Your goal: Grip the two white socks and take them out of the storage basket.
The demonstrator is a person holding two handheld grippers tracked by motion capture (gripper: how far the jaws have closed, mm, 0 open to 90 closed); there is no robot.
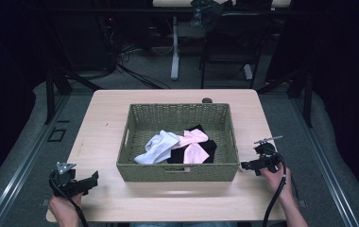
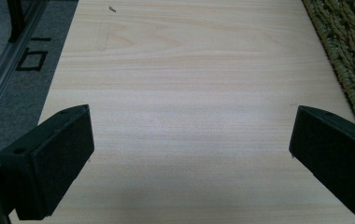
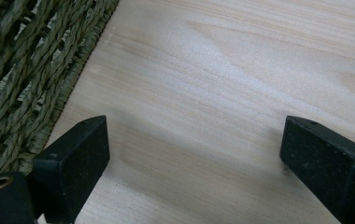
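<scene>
1. A green woven basket (image 1: 178, 171) sits in the middle of the counter (image 1: 102, 118).
2. White (image 1: 158, 146), pink (image 1: 194, 144) and black socks (image 1: 209, 146) lie inside it.
3. The left tongs (image 1: 91, 179) are spread wide, holding nothing, left of the basket.
4. The right tongs (image 1: 246, 165) are spread wide too, just beside its right wall.

Olive woven basket (image 1: 177, 171), pale wood table (image 1: 102, 118)

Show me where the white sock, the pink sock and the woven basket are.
white sock (image 1: 158, 145), high view, middle of the bunched fabric
pink sock (image 1: 194, 144), high view, its middle
woven basket (image 1: 177, 171), high view, near front wall
</scene>
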